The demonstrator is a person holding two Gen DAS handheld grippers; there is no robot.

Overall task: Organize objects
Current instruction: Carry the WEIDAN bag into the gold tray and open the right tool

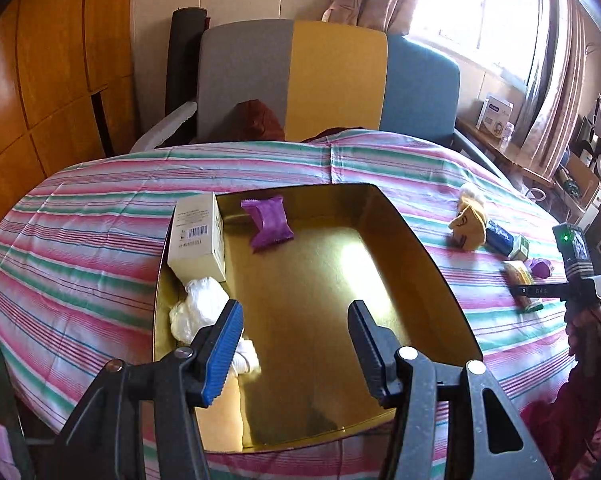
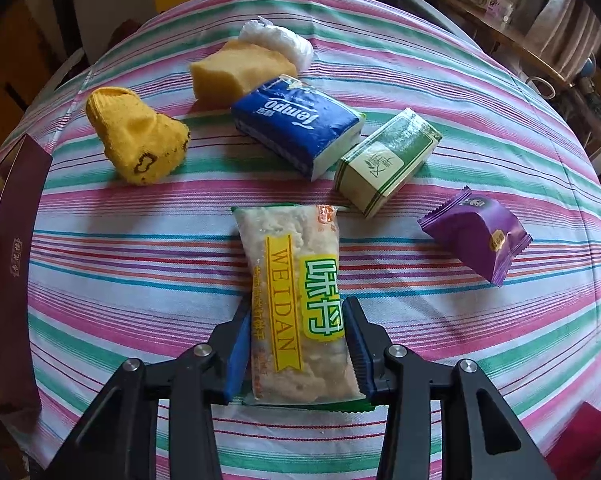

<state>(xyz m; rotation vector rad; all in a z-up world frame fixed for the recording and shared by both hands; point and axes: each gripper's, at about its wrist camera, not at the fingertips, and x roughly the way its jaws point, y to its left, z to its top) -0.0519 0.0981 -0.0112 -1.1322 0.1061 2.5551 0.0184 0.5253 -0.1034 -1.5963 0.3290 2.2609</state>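
Right claw [image 2: 298, 344]: your two blue pads pinch the WEIDAN snack pack [image 2: 296, 300] by its long sides; the pack's near end sits between the claw arms, its far end points away over the striped cloth [image 2: 140, 248].
Left claw [image 1: 296, 344]: your fingers stand spread with nothing between them, above the gold tray [image 1: 420, 240].
In the tray: a purple sachet [image 1: 269, 222] near the far wall, a cream box [image 1: 198, 236] leaning in the left corner, a white crumpled bundle [image 1: 202, 312] partly covered by your left finger.
Beyond the right claw: green tissue pack [image 2: 388, 160], blue Tempo pack [image 2: 296, 128], yellow sock [image 2: 136, 136], yellow sponge block [image 2: 240, 70], white bag [image 2: 276, 42] half hidden behind the block, purple wrapped sweet [image 2: 474, 232] off to the right.
Cut off: a dark maroon box edge [image 2: 12, 240] at the left border; its contents cannot be made out.
Hard to read: the small print on the snack pack.
Surface: whether the cloth covers a bed or a counter cannot be told.
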